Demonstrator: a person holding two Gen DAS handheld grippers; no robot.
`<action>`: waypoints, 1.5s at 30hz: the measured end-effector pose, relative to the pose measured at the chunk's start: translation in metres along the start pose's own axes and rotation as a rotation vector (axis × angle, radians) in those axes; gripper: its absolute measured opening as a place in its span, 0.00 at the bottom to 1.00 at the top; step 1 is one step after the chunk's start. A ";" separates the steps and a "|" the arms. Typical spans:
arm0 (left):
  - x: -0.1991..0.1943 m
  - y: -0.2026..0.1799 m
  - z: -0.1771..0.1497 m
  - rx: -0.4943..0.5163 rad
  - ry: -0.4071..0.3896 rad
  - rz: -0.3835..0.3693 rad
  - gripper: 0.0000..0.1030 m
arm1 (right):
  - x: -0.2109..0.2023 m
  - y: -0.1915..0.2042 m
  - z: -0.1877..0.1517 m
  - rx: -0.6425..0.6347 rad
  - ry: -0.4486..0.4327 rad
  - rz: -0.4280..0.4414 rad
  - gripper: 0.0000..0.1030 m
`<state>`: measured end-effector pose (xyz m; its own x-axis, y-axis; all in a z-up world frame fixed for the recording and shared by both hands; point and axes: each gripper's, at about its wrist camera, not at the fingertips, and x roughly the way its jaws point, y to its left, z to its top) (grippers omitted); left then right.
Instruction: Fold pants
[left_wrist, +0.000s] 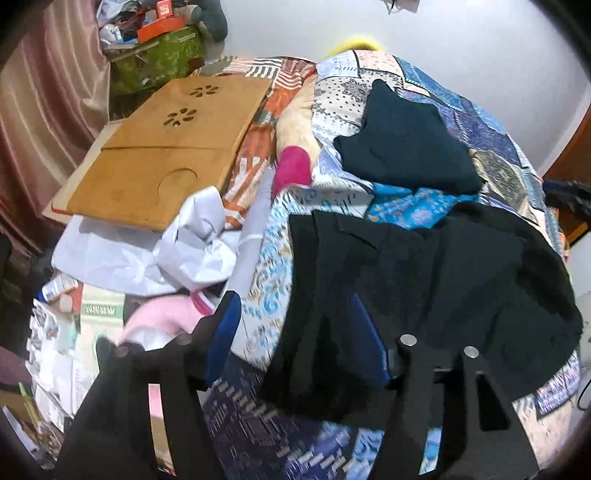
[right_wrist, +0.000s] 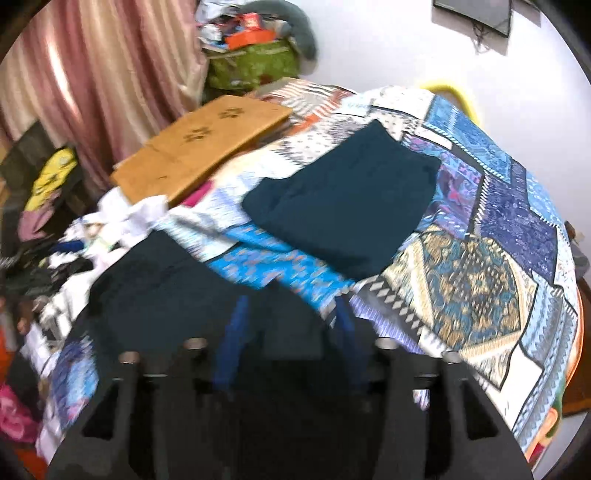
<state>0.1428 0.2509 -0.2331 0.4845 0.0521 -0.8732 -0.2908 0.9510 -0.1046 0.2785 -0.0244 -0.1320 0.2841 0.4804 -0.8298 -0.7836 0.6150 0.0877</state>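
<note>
Black pants (left_wrist: 436, 280) lie spread on the patchwork bedspread (left_wrist: 480, 122), close in front of my left gripper (left_wrist: 299, 317). The left gripper is open, its blue-padded fingers (left_wrist: 225, 325) wide apart, the right finger over the pants' near left edge. In the right wrist view the pants (right_wrist: 159, 288) lie near and to the left. My right gripper (right_wrist: 291, 332) is open above their edge, blurred by motion. A folded dark teal garment (left_wrist: 402, 147) lies farther back on the bed; it also shows in the right wrist view (right_wrist: 343, 199).
A wooden lap tray (left_wrist: 162, 147) rests at the bed's left side. White cloth (left_wrist: 184, 247) and pink cloth (left_wrist: 166, 317) are heaped beside it. A green box (left_wrist: 162, 55) of clutter and pink curtains (right_wrist: 96, 74) stand at the back left.
</note>
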 end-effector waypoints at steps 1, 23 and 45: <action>-0.001 0.001 -0.004 -0.003 0.012 -0.008 0.60 | -0.005 0.007 -0.008 -0.013 0.001 0.003 0.49; 0.023 -0.030 -0.050 -0.015 0.084 -0.021 0.30 | 0.018 0.073 -0.101 -0.142 0.017 0.030 0.22; 0.026 -0.003 -0.072 -0.063 0.070 0.062 0.18 | 0.009 0.104 -0.119 -0.045 0.048 0.209 0.10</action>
<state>0.0975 0.2274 -0.2898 0.4062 0.0864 -0.9097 -0.3705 0.9256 -0.0775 0.1335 -0.0304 -0.1956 0.0873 0.5635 -0.8215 -0.8468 0.4763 0.2367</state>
